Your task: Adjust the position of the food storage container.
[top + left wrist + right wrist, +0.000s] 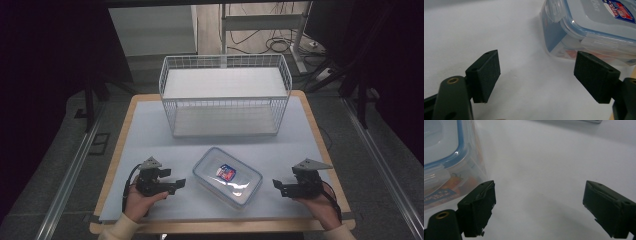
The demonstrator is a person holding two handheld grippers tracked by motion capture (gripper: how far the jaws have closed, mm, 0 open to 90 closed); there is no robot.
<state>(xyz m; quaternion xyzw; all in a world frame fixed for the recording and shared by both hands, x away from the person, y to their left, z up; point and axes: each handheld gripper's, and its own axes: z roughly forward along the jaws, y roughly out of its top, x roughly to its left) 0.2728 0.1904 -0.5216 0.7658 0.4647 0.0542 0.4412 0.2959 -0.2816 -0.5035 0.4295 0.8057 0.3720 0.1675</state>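
Note:
A clear plastic food container (227,176) with a blue-sealed lid and a red-blue label lies on the white table top, between my two grippers. My left gripper (179,184) rests to its left, open and holding nothing. In the left gripper view the container (589,27) sits at the upper right, just beyond the open left gripper (536,72). My right gripper (275,186) is to the container's right, also open and free. From the right gripper view, the container (446,157) is at the left, beside the open right gripper (539,205).
A white wire basket (225,95) stands at the back of the table, open at the top. The table's wooden edge (115,145) runs along left and right. Cables and a metal frame lie on the floor behind.

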